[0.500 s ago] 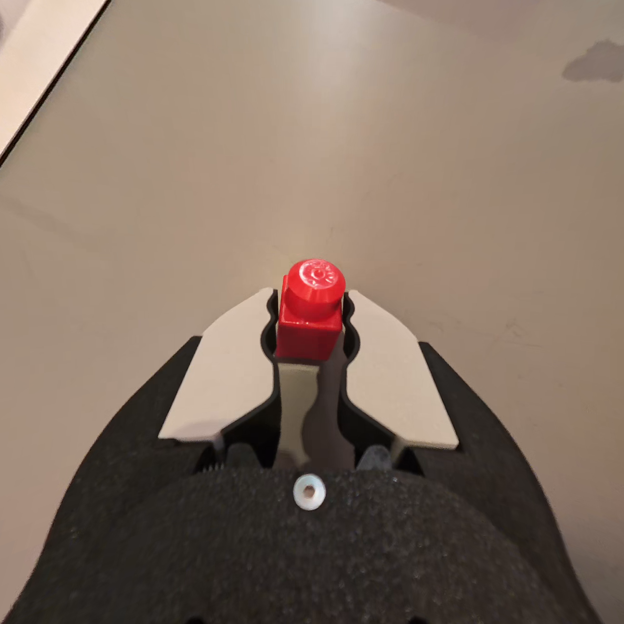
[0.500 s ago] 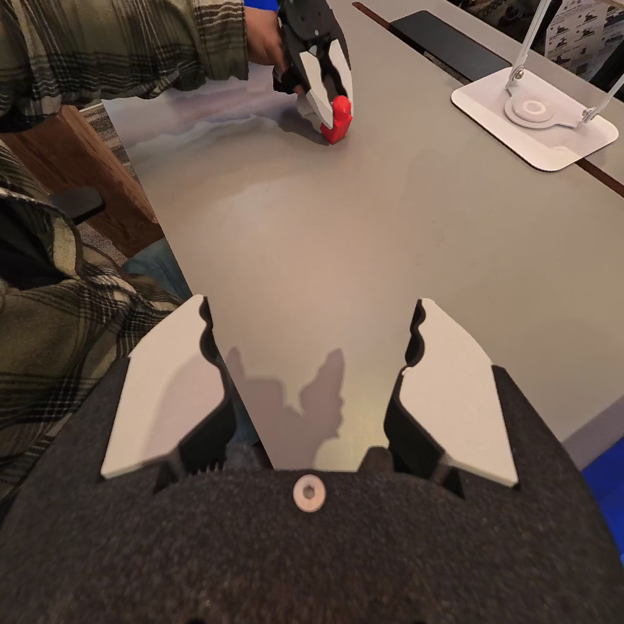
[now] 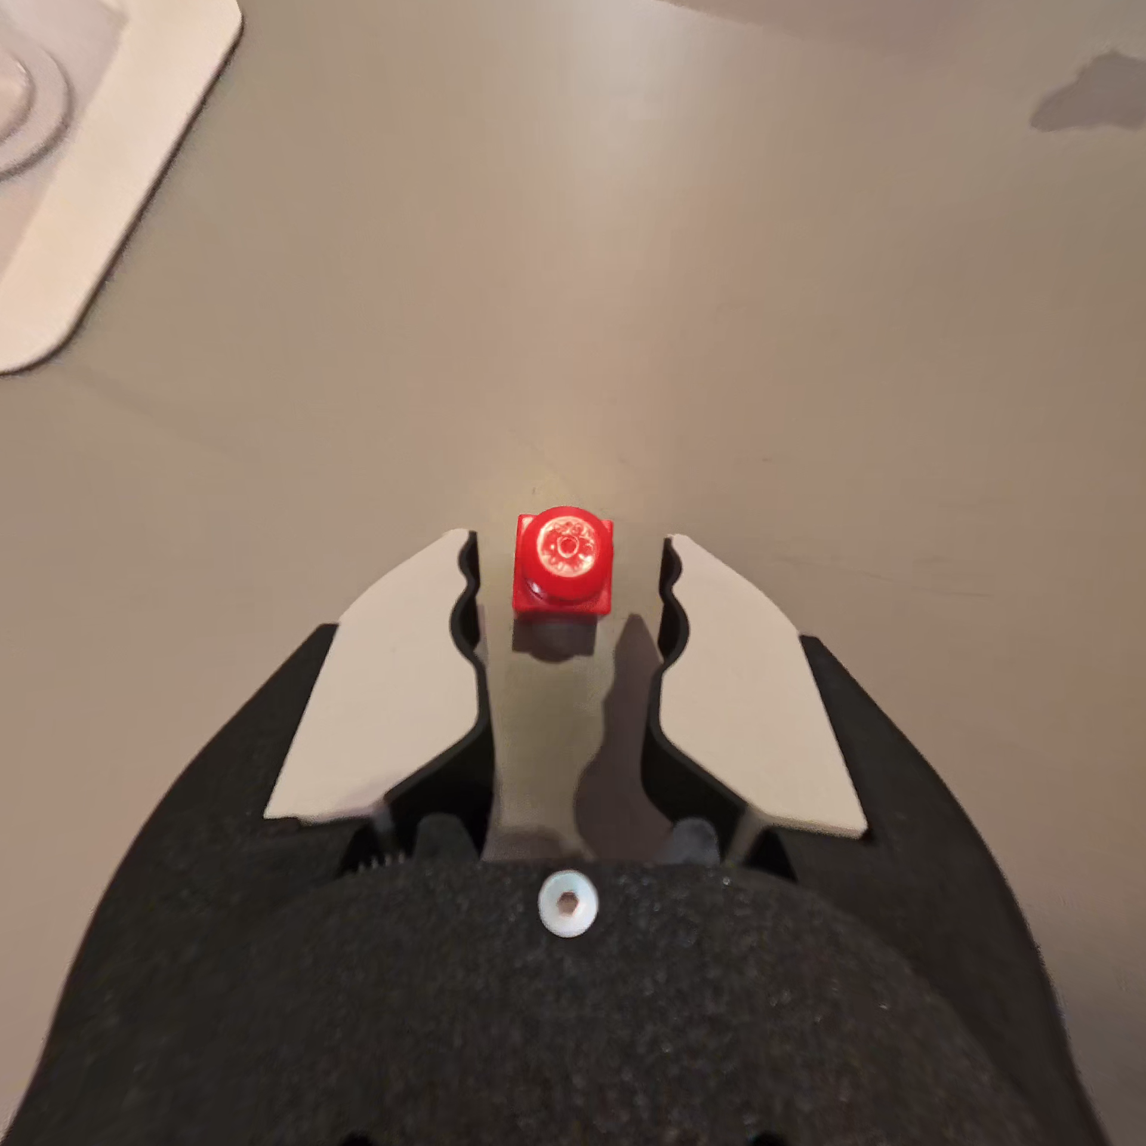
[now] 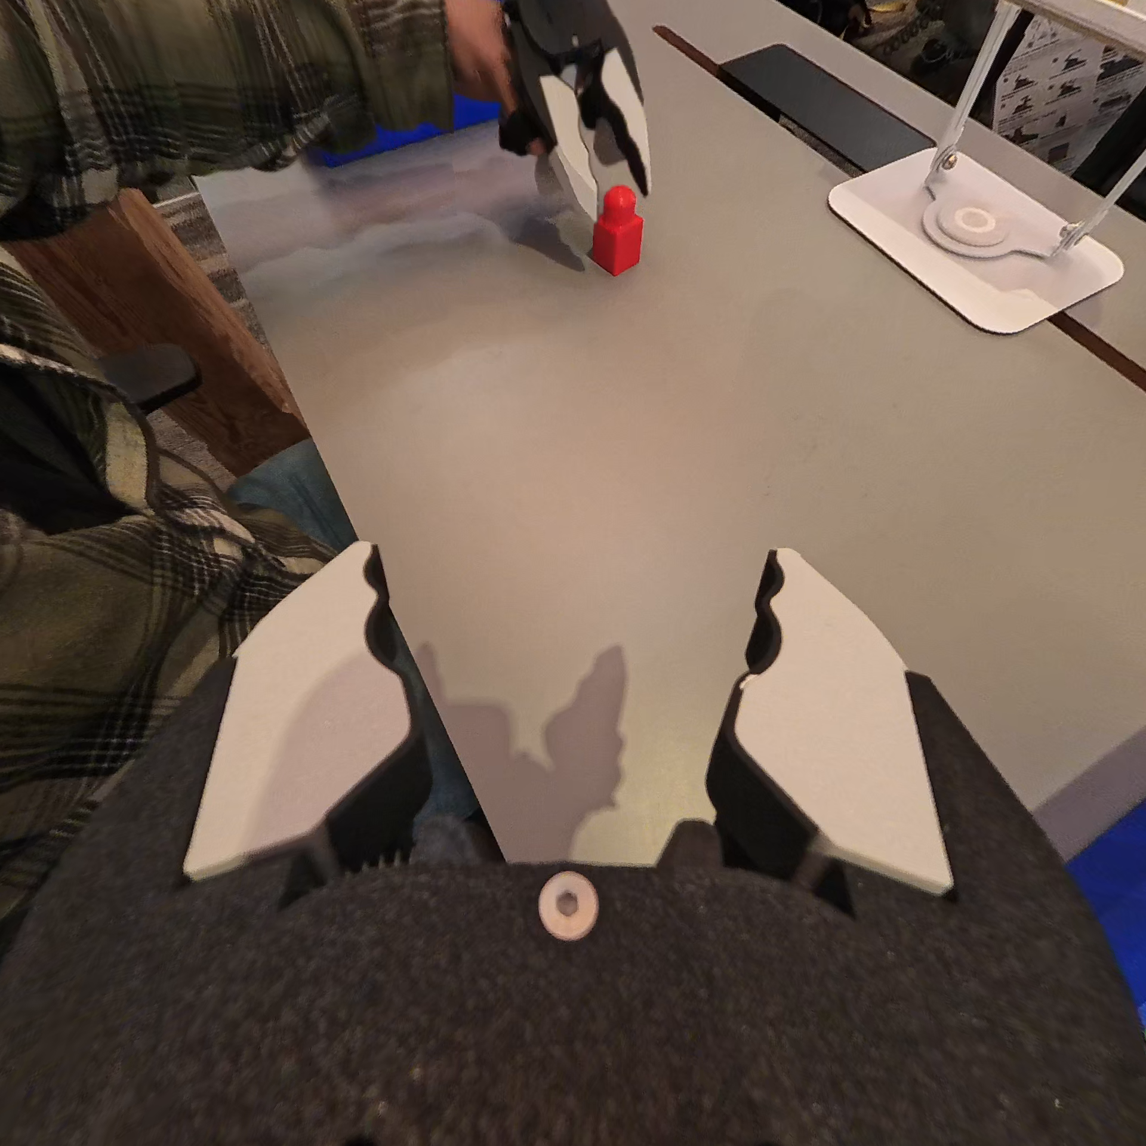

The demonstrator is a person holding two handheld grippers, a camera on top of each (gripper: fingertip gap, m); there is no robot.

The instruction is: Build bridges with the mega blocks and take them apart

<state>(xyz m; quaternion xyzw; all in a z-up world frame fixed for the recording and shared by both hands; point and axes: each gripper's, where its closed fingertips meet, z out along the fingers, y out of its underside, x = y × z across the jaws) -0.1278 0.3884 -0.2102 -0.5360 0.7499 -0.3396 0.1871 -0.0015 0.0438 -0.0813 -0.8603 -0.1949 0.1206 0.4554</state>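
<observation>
A single red block stands alone on the grey counter, with both grippers spread and empty.

The broad, smooth grey counter (image 4: 775, 496) carries a flat white rectangular base plate with rounded corners and a clear-armed stand (image 4: 980, 248), well apart to the right of the small red plastic single-stud block (image 4: 615, 232). That block sits upright on the counter, stud up. The left gripper (image 3: 567, 546), white-fingered on a black felt-like body, hangs just above the block with its jaws parted wider than the block, a gap on each side and touching nothing. The right gripper (image 4: 570, 558) hovers over the counter's near edge, far from the block, jaws wide and holding nothing. A person's plaid-sleeved arm (image 4: 217, 80) reaches in behind the block.
</observation>
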